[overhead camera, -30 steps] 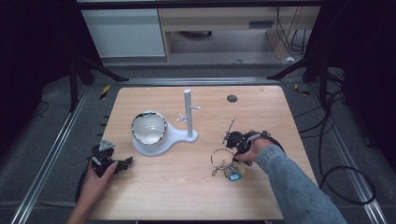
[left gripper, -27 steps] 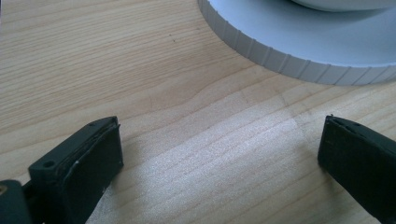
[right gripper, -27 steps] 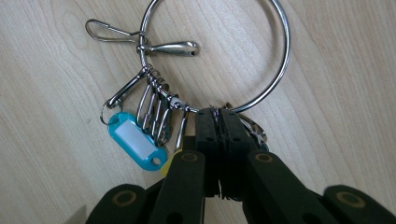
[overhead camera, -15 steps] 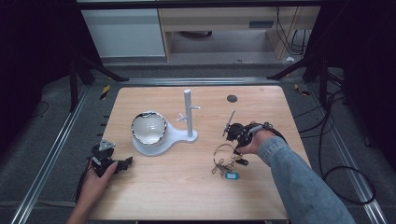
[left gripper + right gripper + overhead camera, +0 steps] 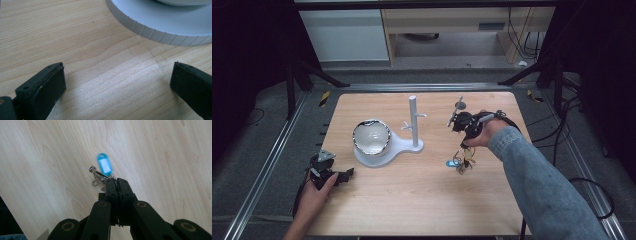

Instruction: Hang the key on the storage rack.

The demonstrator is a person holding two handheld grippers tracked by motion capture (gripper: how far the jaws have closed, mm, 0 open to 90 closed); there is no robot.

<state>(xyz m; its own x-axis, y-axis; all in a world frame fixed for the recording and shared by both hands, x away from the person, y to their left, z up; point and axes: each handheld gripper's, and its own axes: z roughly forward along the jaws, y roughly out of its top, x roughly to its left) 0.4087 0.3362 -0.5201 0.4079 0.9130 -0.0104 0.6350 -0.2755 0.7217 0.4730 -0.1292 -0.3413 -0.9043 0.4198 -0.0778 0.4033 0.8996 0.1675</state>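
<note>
A bunch of keys (image 5: 462, 161) with a blue tag (image 5: 104, 166) hangs from my right gripper (image 5: 467, 141), which is shut on its ring and held above the wooden table (image 5: 412, 200), right of the centre. In the right gripper view the jaws meet at the key ring (image 5: 101, 177), and the keys dangle over the wood. A white stand (image 5: 413, 122) with short pegs rises from a white base (image 5: 397, 148) that also carries a shiny bowl (image 5: 371, 137). My left gripper (image 5: 343, 175) rests open on the table at the front left, its fingers (image 5: 47, 85) pointing at the base's ribbed edge (image 5: 155, 31).
A small dark disc (image 5: 460, 104) lies on the table behind the right hand. Metal rails (image 5: 267, 160) run along both sides of the table, and cables (image 5: 582, 150) trail at the right. A shelf unit (image 5: 437, 30) stands beyond the far edge.
The right gripper has risen from the table and lifted the keys, which now dangle instead of lying flat. The left gripper has stayed put.
</note>
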